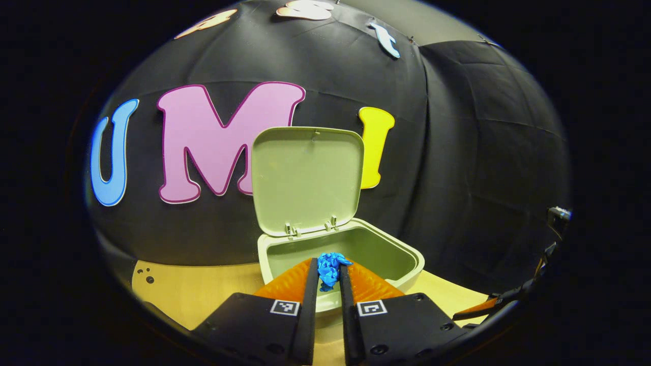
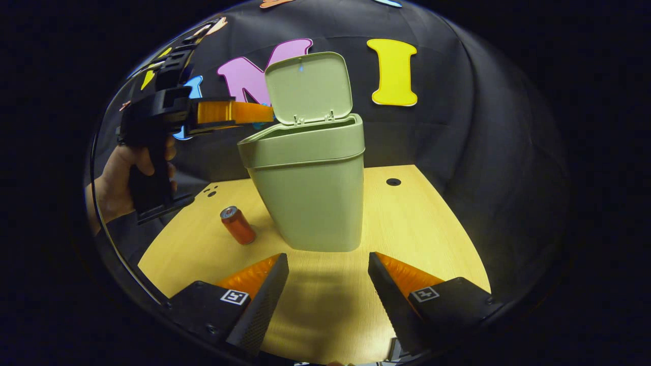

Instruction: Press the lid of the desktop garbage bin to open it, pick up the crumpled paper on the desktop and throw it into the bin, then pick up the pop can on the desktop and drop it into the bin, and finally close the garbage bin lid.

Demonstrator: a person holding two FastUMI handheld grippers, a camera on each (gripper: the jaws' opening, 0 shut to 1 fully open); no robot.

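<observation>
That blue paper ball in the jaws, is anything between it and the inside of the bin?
Nothing visible. The lid stands upright at the back, so the bin is open, and the left gripper holds the crumpled paper at the front rim, with the hollow right behind it.

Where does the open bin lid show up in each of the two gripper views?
Left gripper view: the lid stands upright at centre, above the bin opening.
Right gripper view: the lid is at upper centre, hinged up on the bin.
Shared landmark: the two hinges at the lid's lower edge.
</observation>
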